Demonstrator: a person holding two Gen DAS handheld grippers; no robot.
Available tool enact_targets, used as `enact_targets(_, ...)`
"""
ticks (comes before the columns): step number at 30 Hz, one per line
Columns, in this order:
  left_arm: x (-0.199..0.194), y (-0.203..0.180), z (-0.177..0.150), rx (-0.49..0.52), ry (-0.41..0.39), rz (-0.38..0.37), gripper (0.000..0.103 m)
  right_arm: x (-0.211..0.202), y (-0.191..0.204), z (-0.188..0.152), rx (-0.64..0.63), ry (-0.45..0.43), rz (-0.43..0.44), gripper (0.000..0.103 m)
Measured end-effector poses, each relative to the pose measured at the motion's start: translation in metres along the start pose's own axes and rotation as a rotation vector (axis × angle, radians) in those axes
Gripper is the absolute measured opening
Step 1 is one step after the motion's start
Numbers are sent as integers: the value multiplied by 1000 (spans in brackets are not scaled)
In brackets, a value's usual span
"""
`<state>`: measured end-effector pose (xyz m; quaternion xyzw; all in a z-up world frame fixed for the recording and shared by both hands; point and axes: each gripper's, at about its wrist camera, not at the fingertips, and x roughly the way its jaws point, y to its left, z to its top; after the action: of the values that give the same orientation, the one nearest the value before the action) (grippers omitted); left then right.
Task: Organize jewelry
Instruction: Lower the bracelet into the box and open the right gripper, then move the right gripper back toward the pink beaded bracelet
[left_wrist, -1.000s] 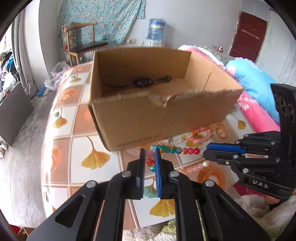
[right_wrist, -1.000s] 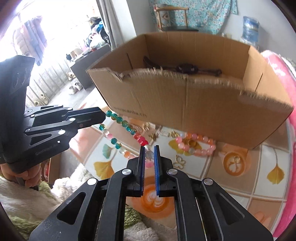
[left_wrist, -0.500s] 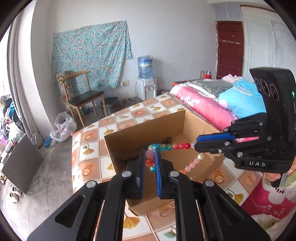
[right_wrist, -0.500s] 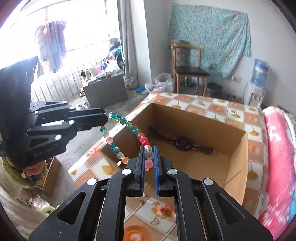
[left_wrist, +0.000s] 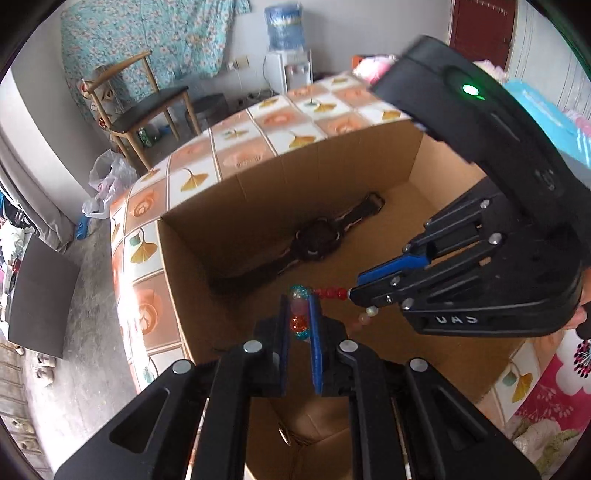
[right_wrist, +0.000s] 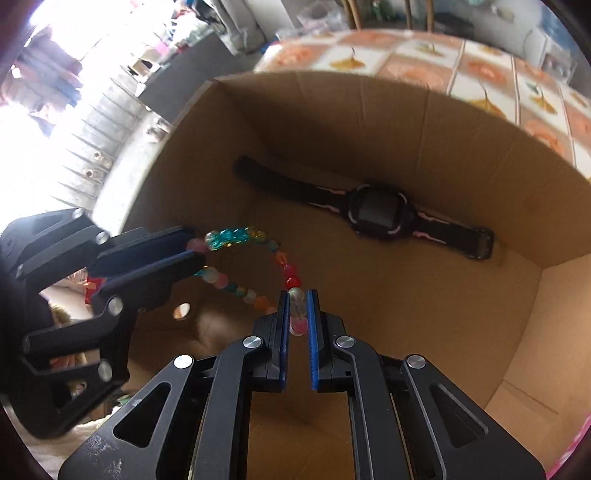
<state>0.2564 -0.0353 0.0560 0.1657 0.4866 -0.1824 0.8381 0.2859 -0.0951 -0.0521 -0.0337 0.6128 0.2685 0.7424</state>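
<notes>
A: Where is the beaded bracelet (right_wrist: 255, 266)?

B: Hanging in the air above the open cardboard box (right_wrist: 369, 122), strung between the two grippers. Its beads are teal, yellow, red, orange, pink and milky white, and the strand sags in a loop between the two holds.

A: How does each gripper have it?

B: The left gripper (left_wrist: 298, 314) is closed almost completely, with a pink bead and an orange one pinched between its blue pads. The right gripper (right_wrist: 297, 314) is just as narrow, clamped on pale and pink beads at the other end of the loop. In the left wrist view the right gripper (left_wrist: 354, 293) comes in from the right with red beads running up to its tip.

A: Anything in the box?

B: A black wristwatch (right_wrist: 376, 214) with pink trim on its strap lies flat on the box floor, strap stretched out straight, well below the bracelet and not touching it. There is also a small round hole in the box wall near the left gripper (right_wrist: 188, 251).

A: And around the box?

B: It stands on a surface (left_wrist: 236, 147) covered with a cloth of orange and white squares with ginkgo leaves. Beyond that are a wooden chair (left_wrist: 140, 107), a water dispenser (left_wrist: 286, 48) and a floral sheet (left_wrist: 147, 33) on the wall.
</notes>
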Motion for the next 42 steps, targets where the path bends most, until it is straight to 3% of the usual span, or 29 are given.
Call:
enact_targets(6,14,-2,0,8,47,32,10,19,-15,6,77,57,35,17)
enact_targets(10,10,1,-5,0,41,31,13,8,-16,-1,91,16,36,18)
enact_targets(12,2,6,-8,-9,17,29,17,-7,-13,-5,81,-34,26,24)
enact_targets(16,-32,19,-18,-58,-83,-3,24,-46,-3,-19,45,-148,-4,29)
enact_targets(21,-91,34,-55,-124,-250,-11,47,-108,24,-65,-55,-329,-19,45)
enact_targets(27,-130,41,-115,-201,-373,-19,70,-145,28,-128,-37,-449,143,48)
enact_targets(31,-118,29,-138,-214,-355,-9,73,-144,18,-162,67,-496,152,48)
enact_targets(34,-85,18,-146,-215,-261,17,73,-128,2,-178,181,-478,184,49)
enact_targets(36,-61,12,-150,-214,-201,40,73,-114,-5,-181,239,-449,207,43)
enact_targets(42,-38,22,-152,-243,-188,67,74,-92,-29,-179,371,-408,179,34)
